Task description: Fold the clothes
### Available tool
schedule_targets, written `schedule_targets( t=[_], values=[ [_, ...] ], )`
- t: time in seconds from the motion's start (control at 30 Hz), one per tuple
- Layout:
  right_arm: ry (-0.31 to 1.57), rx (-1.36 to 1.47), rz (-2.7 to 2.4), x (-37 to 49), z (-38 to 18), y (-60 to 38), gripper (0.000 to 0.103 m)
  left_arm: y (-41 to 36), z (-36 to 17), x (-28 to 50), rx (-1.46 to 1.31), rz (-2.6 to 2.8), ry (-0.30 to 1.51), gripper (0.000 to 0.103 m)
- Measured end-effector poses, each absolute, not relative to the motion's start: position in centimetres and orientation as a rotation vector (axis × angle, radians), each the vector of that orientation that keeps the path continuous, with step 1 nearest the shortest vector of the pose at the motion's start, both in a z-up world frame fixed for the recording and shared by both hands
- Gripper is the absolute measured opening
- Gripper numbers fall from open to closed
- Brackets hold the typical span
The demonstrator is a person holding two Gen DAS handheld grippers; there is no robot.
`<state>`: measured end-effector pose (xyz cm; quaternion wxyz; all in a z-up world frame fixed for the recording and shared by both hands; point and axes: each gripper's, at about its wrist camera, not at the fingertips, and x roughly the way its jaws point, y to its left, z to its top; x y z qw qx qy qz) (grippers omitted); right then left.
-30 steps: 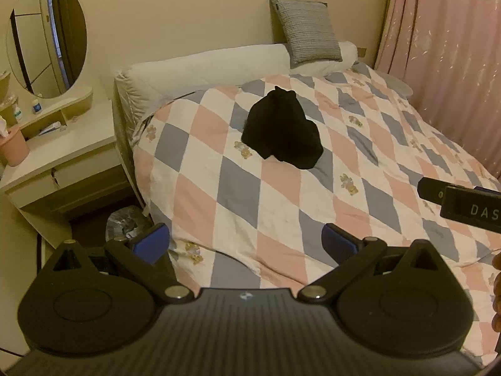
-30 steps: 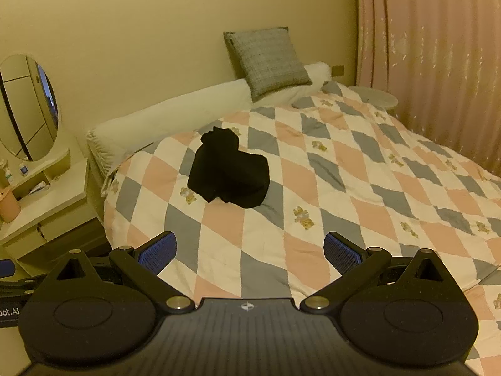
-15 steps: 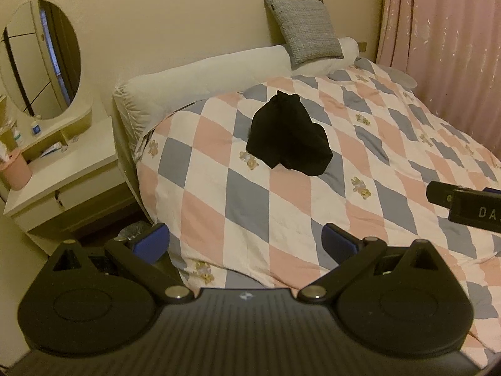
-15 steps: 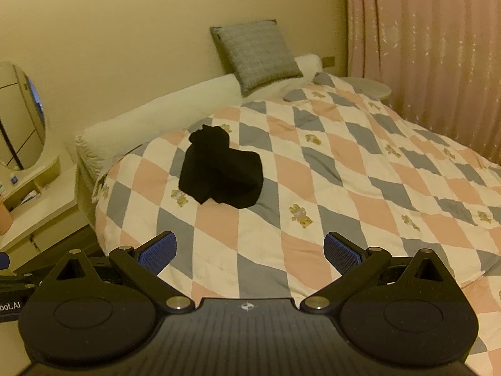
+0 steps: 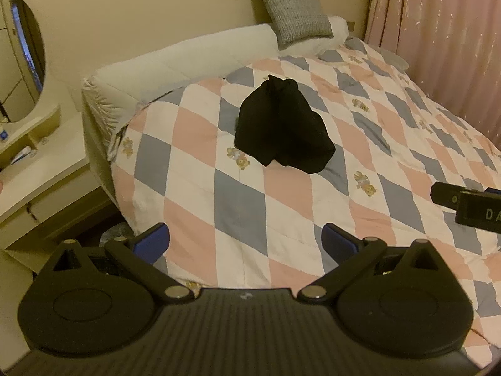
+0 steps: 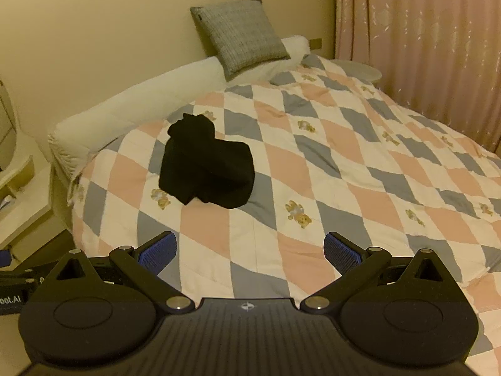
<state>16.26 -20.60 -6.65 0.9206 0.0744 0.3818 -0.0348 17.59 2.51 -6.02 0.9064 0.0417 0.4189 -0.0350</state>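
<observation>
1. Both claws read spread wide from my seat: the left claw [image 5: 245, 242] has its blue pads [image 5: 152, 244] far apart with nothing between them, and the right claw [image 6: 250, 249] shows the same wide gap and also grips nothing.
2. I see the garment [image 5: 281, 130], a black crumpled heap, lying on the quilt [image 5: 238, 206] at about 12 o'clock from the left claw, well apart from its tips.
3. From the right wrist, the garment [image 6: 208, 169] sits at roughly 11 o'clock, again well clear of the pads [image 6: 341, 253].
4. I can see the right claw's body poking in at 3 o'clock of the left view [image 5: 469, 208], above the quilt.
5. Beyond the garment, a white bolster [image 6: 141, 106] runs along the wall, with a grey cushion [image 6: 242, 39] leaning on it at 12 o'clock.
6. At 9 o'clock in the left view stands a dresser [image 5: 40, 175] with an oval mirror [image 5: 22, 53]; pink curtains [image 6: 422, 47] hang at 2 o'clock.
</observation>
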Motion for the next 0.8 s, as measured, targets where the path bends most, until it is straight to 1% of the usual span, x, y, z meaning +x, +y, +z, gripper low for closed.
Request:
schedule_targets(
  t=[0.33, 0.57, 0.8],
  values=[
    [0.814, 0.173, -0.127, 22.5, -7.4, -18.3, 0.103, 4.7, -6.8, 24.6, 0.123, -0.128, 0.897, 0.102],
    [0.816, 0.187, -0.138, 26.2, -7.5, -17.0, 0.103, 5.6, -7.3, 28.4, 0.177, -0.128, 0.885, 0.102],
    [0.805, 0.235, -0.143, 28.7, -9.5, -17.1, 0.103, 6.4, -10.1, 32.8, 0.173, -0.154, 0.951, 0.102]
  ],
)
